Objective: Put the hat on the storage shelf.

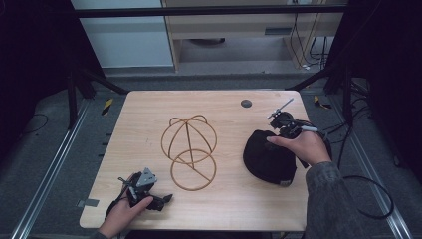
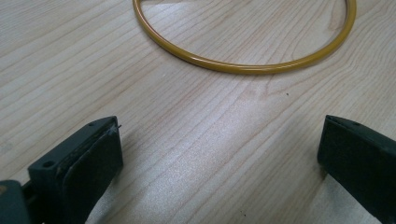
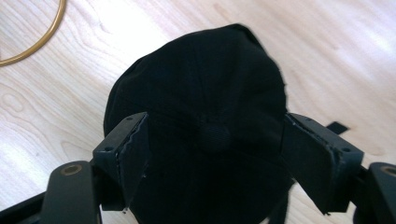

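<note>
Cap (image 1: 267, 158): black, crown up, on the table (image 1: 144, 114) at about 4 o'clock from the table's centre, near the right edge. Right gripper (image 1: 281, 130) sits over the cap's far side; the person's right hand (image 1: 301, 145) rests on the crown. In the right gripper view the cap (image 3: 205, 112) lies between the two jaws, top button roughly midway. Jaws are spread and flank the crown on both sides; whether the pads actually touch the fabric cannot be told. Not clenched.

Near edge, 7 o'clock from centre: left gripper (image 1: 166, 198) low on the table, held by the left hand (image 1: 123, 211), jaws pointing toward 3 o'clock. In the left gripper view its jaws stand wide apart with bare wood between them; released, holding nothing.

Centre: wire stand (image 1: 189, 152), gold-coloured, a flat ring base on the table with a domed frame of curved hoops rising behind it toward 12 o'clock. The ring (image 2: 243, 65) lies just ahead of the left jaws, apart from them. The cap is near the stand's 3 o'clock side, not touching.

Far edge, 1 o'clock: small dark round spot (image 1: 246, 103) in the tabletop.
</note>
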### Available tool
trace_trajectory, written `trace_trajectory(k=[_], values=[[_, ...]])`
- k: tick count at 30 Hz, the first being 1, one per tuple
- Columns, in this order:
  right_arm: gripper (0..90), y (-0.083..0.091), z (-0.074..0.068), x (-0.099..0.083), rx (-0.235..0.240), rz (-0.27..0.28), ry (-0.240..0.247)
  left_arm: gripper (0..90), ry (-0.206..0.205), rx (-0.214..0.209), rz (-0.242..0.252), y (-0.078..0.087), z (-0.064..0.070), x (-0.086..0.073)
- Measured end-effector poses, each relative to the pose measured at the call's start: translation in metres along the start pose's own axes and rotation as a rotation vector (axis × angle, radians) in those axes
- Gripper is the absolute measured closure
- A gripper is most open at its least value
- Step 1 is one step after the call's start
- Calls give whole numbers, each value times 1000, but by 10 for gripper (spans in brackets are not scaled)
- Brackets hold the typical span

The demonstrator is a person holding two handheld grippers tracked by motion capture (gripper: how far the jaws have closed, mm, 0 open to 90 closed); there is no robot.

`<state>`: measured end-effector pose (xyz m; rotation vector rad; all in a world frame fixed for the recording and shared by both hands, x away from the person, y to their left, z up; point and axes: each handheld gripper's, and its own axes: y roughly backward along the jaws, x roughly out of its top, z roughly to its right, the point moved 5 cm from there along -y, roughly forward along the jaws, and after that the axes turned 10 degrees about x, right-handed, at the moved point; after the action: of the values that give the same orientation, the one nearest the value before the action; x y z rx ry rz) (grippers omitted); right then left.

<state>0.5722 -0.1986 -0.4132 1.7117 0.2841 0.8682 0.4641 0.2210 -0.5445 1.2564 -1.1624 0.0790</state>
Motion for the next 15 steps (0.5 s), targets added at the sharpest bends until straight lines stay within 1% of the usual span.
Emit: trace_trajectory(k=[5,8,10,11,13,15], values=[[291,-11,2,-2,8,-32,0,0,-1,0,0,0,0,0],[324,-17,2,-2,-1,-53,11,0,0,0,0,0,0,0],[333,-17,3,-2,1,-54,16,0,0,0,0,0,0,0],[403,-18,2,-1,9,-53,23,0,0,0,0,0,0,0],[478,-19,2,-1,7,-51,23,0,0,0,0,0,0,0],[518,-20,3,-1,12,-59,25,0,0,0,0,0,0,0]])
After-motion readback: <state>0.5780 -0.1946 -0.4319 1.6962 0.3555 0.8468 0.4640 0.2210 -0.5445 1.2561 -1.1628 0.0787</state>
